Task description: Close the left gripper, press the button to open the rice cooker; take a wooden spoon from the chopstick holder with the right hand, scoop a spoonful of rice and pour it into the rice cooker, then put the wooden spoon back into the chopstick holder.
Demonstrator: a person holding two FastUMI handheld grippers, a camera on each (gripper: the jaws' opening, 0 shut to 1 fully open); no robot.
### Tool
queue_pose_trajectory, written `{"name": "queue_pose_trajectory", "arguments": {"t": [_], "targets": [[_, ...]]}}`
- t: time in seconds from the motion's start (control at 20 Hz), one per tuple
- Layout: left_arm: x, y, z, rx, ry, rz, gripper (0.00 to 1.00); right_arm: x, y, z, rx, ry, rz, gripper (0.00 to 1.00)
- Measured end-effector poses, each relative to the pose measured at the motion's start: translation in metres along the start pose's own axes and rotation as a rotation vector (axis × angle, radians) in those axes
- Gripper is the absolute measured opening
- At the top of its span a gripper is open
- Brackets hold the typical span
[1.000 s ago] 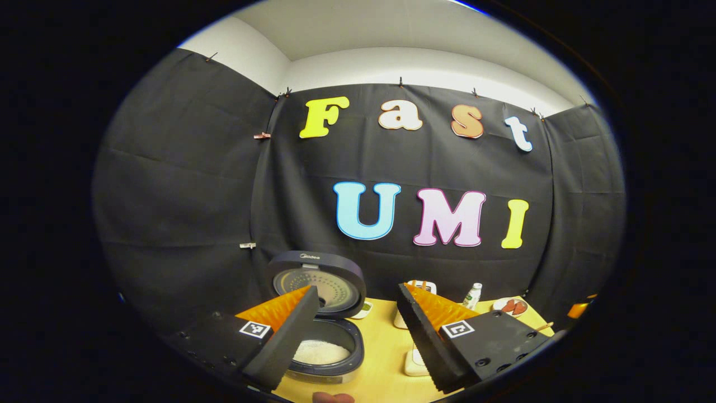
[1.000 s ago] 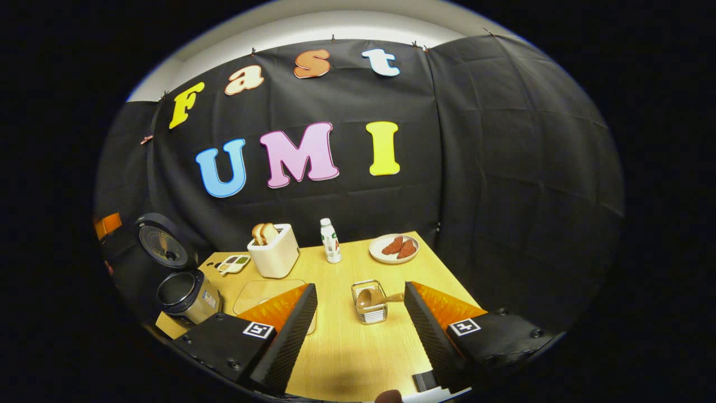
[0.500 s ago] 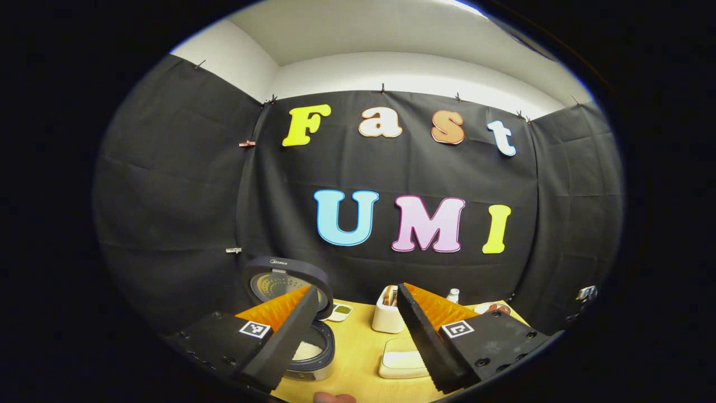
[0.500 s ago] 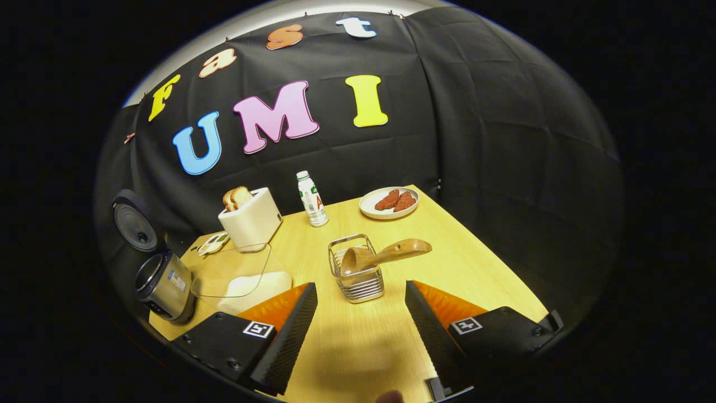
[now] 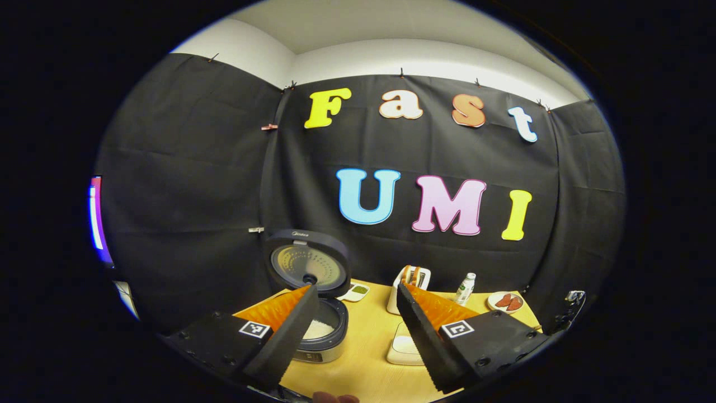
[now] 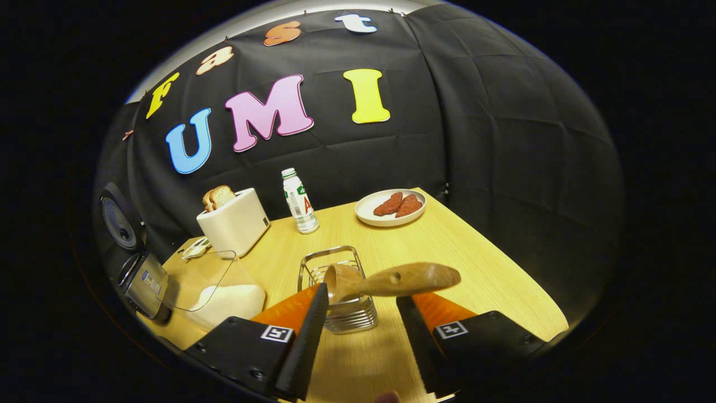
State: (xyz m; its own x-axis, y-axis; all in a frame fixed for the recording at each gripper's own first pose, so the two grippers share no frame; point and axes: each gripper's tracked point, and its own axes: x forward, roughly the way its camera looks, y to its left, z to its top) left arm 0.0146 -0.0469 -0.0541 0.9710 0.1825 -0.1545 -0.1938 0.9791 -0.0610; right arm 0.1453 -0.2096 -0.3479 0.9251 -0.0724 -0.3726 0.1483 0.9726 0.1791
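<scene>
In the left gripper view, the left gripper (image 5: pixel 353 324) is held above the near edge of the table (image 5: pixel 369 347) with its fingers (image 5: pixel 291 330) spread wide apart and nothing between them. The cooker (image 5: pixel 321 330) is seen just past the left finger, on the table's left side, with its lid (image 5: pixel 306 263) raised upright and white rice visible in the pot. A white box (image 5: pixel 404 350) lies between the fingers, farther off, partly hidden by the right finger. A toaster (image 5: pixel 405 282), a bottle (image 5: pixel 464 288) and a plate (image 5: pixel 505 302) are lined up along the far edge, from left to right.

In the right gripper view, the right gripper (image 6: pixel 358 319) is lowered close to the wire holder (image 6: pixel 338 296), with its fingers (image 6: pixel 305 341) parted and clamped on nothing. The spoon (image 6: pixel 391 280) rests in the holder, bowl down inside the wires, with its handle slanting out to the right over the right finger; whether the handle is touched cannot be told. To the left, a clear container (image 6: pixel 215 288) holding rice is seen, and the cooker (image 6: pixel 140 280) stands beyond it at the table's left edge. The toaster (image 6: pixel 232 224), the bottle (image 6: pixel 299 196) and the plate (image 6: pixel 391 207) are set toward the far side.
</scene>
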Motion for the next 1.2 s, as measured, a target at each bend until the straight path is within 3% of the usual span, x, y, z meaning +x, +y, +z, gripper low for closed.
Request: {"name": "queue_pose_trajectory", "arguments": {"t": [0.1, 0.2, 0.25, 0.3, 0.45, 0.55, 0.65, 0.75, 0.9, 1.2], "targets": [[0.001, 0.003, -0.005, -0.013, 0.019, 0.023, 0.95, 0.004, 0.004, 0.005, -0.01, -0.006, 0.011, 0.6], [0.002, 0.005, -0.004, -0.016, 0.017, 0.028, 0.95, 0.008, 0.006, 0.012, -0.001, -0.013, 0.02, 0.6], [0.002, 0.004, -0.003, -0.012, 0.011, 0.029, 0.95, 0.011, 0.007, 0.015, 0.002, -0.014, 0.021, 0.52], [0.002, 0.004, -0.001, -0.005, 0.007, 0.03, 0.95, 0.017, 0.007, 0.016, 0.007, -0.012, 0.024, 0.6], [0.004, 0.004, 0.003, 0.014, -0.001, 0.027, 0.95, 0.024, 0.004, 0.021, 0.029, -0.008, 0.004, 0.6], [0.005, 0.005, 0.004, 0.019, -0.002, 0.028, 0.95, 0.04, 0.004, 0.026, 0.031, -0.003, 0.002, 0.31], [0.007, 0.005, 0.004, 0.013, 0.001, 0.031, 0.95, 0.069, 0.009, 0.023, 0.052, -0.004, 0.028, 0.29], [0.01, 0.006, 0.004, 0.008, -0.001, 0.032, 0.95, 0.05, 0.02, 0.033, 0.043, 0.017, 0.044, 0.14], [0.013, 0.008, 0.005, 0.005, -0.002, 0.032, 0.95, 0.055, 0.032, 0.033, 0.03, 0.042, 0.083, 0.07], [0.016, 0.021, 0.0, -0.027, -0.006, 0.032, 0.95, 0.036, 0.033, 0.073, 0.003, 0.003, 0.078, 0.07]]}}
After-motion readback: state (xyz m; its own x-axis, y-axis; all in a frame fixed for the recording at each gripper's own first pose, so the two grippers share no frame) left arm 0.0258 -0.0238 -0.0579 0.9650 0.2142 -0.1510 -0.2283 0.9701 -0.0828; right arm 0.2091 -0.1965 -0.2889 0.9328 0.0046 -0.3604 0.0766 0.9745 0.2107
